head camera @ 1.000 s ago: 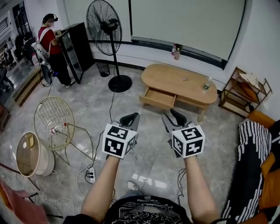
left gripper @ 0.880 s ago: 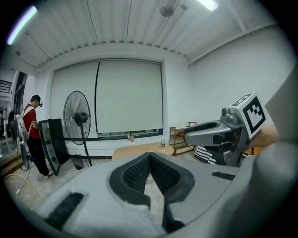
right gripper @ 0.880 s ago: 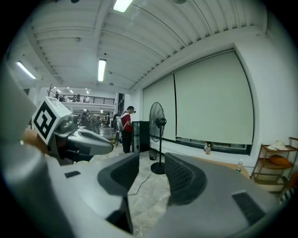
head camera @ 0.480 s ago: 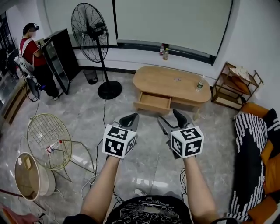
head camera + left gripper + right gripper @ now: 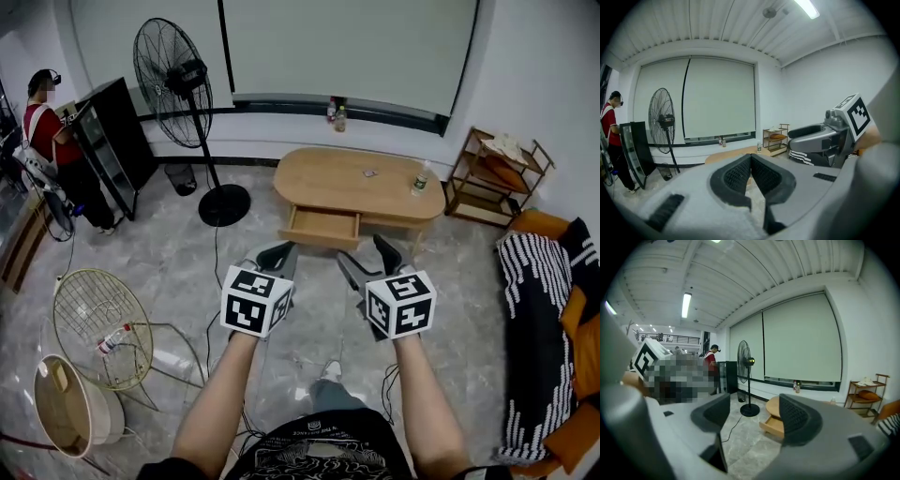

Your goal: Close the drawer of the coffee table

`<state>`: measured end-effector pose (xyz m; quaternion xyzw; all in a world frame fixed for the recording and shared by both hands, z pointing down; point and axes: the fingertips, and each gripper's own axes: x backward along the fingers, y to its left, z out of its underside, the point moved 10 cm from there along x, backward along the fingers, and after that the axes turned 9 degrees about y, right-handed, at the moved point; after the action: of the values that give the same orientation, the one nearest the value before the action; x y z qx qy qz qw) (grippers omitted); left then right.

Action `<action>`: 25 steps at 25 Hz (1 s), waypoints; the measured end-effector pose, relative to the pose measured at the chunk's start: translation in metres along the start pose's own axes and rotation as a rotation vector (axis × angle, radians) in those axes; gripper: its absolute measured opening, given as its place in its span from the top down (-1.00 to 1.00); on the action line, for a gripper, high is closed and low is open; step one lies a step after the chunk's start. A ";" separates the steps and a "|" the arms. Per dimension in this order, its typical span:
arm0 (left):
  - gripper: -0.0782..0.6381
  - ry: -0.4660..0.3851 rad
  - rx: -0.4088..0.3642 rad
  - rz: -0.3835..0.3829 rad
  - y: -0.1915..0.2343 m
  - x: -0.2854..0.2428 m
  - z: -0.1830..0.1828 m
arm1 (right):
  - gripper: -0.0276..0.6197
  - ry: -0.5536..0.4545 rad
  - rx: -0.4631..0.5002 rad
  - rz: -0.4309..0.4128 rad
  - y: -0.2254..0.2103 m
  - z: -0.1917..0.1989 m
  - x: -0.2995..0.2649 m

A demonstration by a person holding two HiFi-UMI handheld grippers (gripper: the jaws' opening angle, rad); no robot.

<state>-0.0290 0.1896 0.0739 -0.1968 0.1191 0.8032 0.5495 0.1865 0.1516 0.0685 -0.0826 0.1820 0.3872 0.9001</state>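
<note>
No readable text — the shirt's print (image 5: 305, 448) is too blurred.

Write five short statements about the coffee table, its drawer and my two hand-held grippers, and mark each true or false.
1. The drawer of the coffee table is pulled out. True.
2. The right hand-held gripper is clamped on the drawer front. False: its jaws stand apart and have just been opening, with nothing between them, and it is well short of the table.
3. The left hand-held gripper has its jaws together and holds nothing. True.
4. A bottle stands on the tabletop. True.
5. In the head view, the standing fan is to the right of the coffee table. False: it stands to the table's left.
</note>
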 end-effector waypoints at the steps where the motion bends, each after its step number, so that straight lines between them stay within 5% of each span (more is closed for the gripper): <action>1: 0.76 0.003 -0.001 0.003 0.002 -0.004 0.000 | -0.05 0.000 -0.003 0.002 -0.002 0.000 -0.004; 14: 0.76 0.024 -0.016 0.008 0.089 -0.097 -0.021 | -0.05 0.017 -0.026 0.010 -0.052 -0.020 -0.126; 25: 0.76 0.051 -0.032 0.015 0.201 -0.240 -0.095 | -0.05 0.029 -0.071 0.011 -0.153 -0.085 -0.283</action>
<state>-0.1212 -0.1237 0.0909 -0.2251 0.1214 0.8040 0.5369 0.0956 -0.1668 0.1018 -0.1189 0.1815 0.3970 0.8918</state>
